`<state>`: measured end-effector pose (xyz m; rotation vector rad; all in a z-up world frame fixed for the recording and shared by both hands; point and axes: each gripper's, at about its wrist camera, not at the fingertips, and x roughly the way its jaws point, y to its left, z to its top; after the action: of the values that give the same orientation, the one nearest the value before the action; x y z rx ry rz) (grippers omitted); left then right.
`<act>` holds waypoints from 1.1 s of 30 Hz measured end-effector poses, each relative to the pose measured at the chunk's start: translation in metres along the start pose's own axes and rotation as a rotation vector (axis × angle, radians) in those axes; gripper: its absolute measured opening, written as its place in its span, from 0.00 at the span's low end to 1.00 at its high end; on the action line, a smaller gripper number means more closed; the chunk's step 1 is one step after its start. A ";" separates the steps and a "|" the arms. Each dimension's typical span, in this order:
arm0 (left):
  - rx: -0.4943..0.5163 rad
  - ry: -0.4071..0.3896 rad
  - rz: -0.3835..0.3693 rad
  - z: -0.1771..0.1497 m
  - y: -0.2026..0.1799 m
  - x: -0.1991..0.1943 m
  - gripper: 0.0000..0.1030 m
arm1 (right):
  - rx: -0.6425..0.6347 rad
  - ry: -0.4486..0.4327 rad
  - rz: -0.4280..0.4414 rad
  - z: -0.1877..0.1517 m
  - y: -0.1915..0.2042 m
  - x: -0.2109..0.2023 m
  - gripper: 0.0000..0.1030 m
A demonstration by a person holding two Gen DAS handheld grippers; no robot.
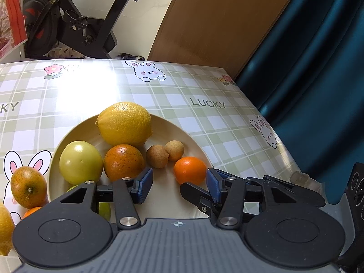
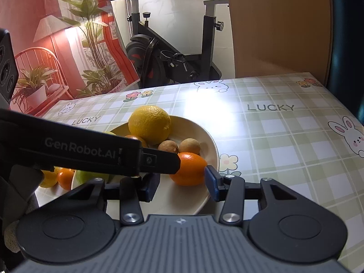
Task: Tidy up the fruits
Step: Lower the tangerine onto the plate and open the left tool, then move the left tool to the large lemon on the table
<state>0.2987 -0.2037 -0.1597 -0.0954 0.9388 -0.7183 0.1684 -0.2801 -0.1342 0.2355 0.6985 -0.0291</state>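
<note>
I see my left gripper parted over the plate, the small orange loose between its pads. My right gripper sits open beside that orange, the left one crossing its view.

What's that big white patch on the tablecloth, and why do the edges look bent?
Left wrist view: window-like glare on the shiny tablecloth washes out the checks. Right wrist view: same glare beyond the plate; the wide lens curves the table's edges in both.
</note>
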 end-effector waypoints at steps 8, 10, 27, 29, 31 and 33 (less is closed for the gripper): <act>0.038 -0.064 -0.002 0.003 0.006 -0.039 0.53 | 0.009 -0.023 0.007 -0.001 0.006 -0.014 0.46; 0.048 -0.081 0.004 0.003 0.010 -0.048 0.53 | 0.003 -0.026 0.012 -0.001 0.009 -0.017 0.46; 0.055 -0.185 0.152 -0.008 0.096 -0.135 0.52 | -0.128 -0.023 0.130 0.003 0.071 -0.013 0.46; 0.048 -0.178 0.160 -0.010 0.106 -0.140 0.52 | -0.147 -0.020 0.147 0.003 0.080 -0.011 0.46; 0.037 -0.157 0.159 -0.012 0.114 -0.142 0.52 | -0.165 -0.018 0.166 0.003 0.091 -0.009 0.46; 0.023 -0.135 0.147 -0.016 0.124 -0.143 0.52 | -0.183 -0.012 0.185 0.003 0.102 -0.007 0.46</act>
<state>0.2968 -0.0186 -0.1150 -0.0533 0.7997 -0.5790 0.1759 -0.1816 -0.1062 0.1238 0.6607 0.2091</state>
